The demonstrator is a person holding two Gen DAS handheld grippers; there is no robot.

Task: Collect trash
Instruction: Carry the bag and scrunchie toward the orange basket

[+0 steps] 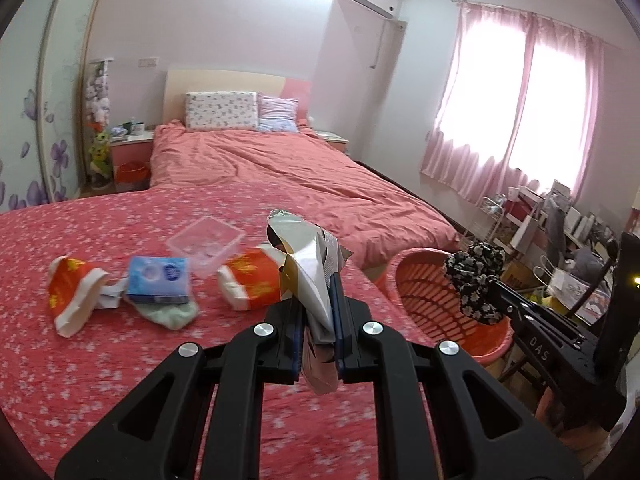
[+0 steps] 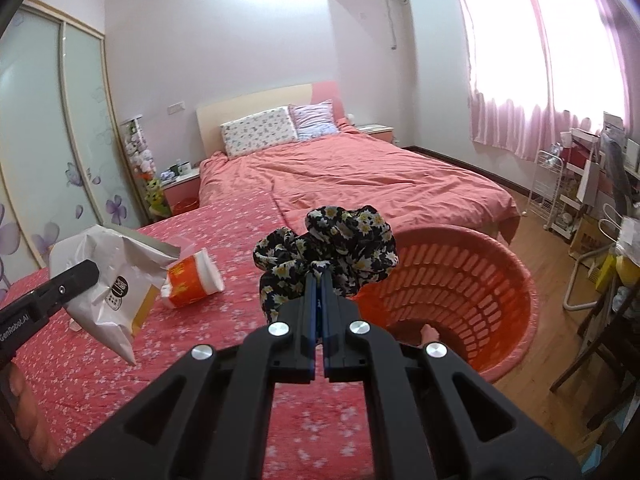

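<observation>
Left wrist view: my left gripper sits at bottom centre, its jaws clamped on a crumpled foil snack wrapper that stands up out of them. At right of frame is the orange basket, beside the bed's edge, and my right gripper hangs over its rim with a floral scrunchie. On the bedspread at left and centre lie more pieces: a torn red-and-white packet, a blue tissue pack, a clear plastic box and a second red-and-white packet.

Right wrist view: the right jaws are fully closed on the scrunchie at centre frame, with the basket just right of and below it. The left gripper and wrapper show at far left, over the bed.

I judge the step is carrying both items to the basket. To do it well I would bring each load well over the opening before releasing, right first since it is nearer, and keep the light wrapper low so it does not drift out.
</observation>
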